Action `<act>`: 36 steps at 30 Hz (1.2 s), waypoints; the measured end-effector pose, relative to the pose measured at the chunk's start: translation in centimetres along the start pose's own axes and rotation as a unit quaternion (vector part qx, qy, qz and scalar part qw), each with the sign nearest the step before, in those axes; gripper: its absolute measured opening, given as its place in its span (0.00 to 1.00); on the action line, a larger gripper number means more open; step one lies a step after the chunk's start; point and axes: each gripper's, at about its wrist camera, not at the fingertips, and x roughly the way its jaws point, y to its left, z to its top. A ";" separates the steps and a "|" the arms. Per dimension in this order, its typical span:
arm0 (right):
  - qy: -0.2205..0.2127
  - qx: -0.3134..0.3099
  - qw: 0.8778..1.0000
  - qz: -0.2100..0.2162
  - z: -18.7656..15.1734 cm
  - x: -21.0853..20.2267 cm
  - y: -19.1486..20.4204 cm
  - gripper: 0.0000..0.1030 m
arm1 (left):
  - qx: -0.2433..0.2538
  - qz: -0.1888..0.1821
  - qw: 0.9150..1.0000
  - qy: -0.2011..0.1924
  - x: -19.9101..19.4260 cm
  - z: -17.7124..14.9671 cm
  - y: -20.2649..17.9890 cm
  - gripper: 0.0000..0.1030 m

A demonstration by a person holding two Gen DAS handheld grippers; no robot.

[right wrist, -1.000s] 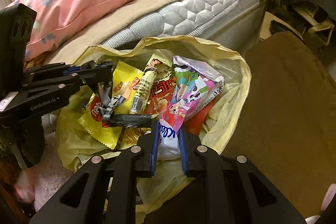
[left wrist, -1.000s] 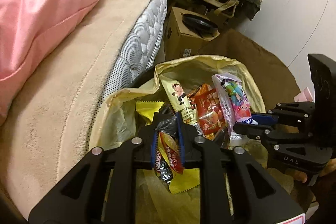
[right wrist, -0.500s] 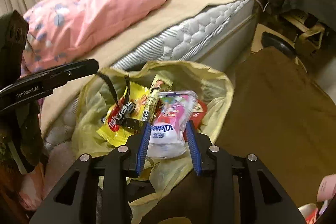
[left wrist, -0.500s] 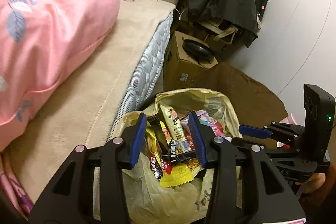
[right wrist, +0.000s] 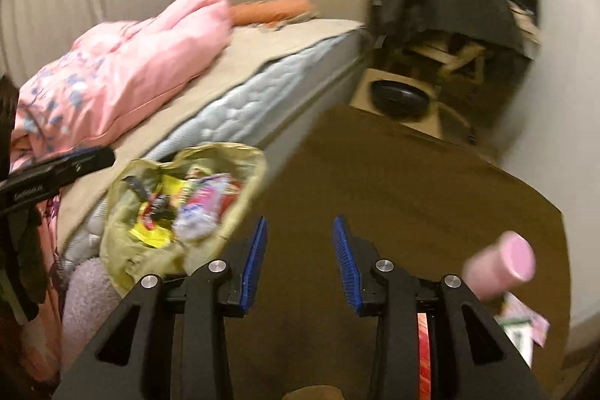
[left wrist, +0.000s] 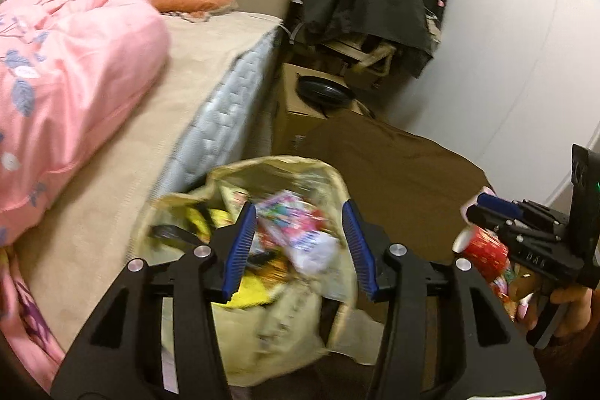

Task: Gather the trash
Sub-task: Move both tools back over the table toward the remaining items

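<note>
yellow bag (left wrist: 285, 321), pink floral quilt (left wrist: 75, 92)

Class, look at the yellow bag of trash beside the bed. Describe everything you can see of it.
The yellow bag looks like thin, crinkled, translucent plastic. It sits on the floor against the bed, beside a brown mat, with its mouth open upward. Snack wrappers fill it: bright yellow, pink-and-white, red and dark ones, blurred here. The left gripper hovers open above it, with nothing between its fingers; the right gripper, also open, is off to one side over the mat. Neither touches the bag.
</note>
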 end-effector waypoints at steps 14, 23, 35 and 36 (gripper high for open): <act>0.021 0.075 0.994 -0.083 -8.8 -6.1 -11.3 0.62 | 0.058 -0.065 0.994 0.065 2.4 -5.3 -11.8 0.48; 0.011 0.095 0.990 -0.099 -12.4 -7.6 -15.5 0.62 | 0.127 -0.087 0.981 0.117 5.6 -8.6 -19.3 0.48; 0.012 0.148 0.981 -0.129 -15.3 -8.6 -19.3 0.63 | 0.175 -0.089 0.971 0.140 8.6 -10.6 -22.4 0.48; 0.011 0.148 0.981 -0.128 -15.5 -8.6 -19.3 0.63 | 0.175 -0.084 0.971 0.141 9.0 -10.6 -22.3 0.48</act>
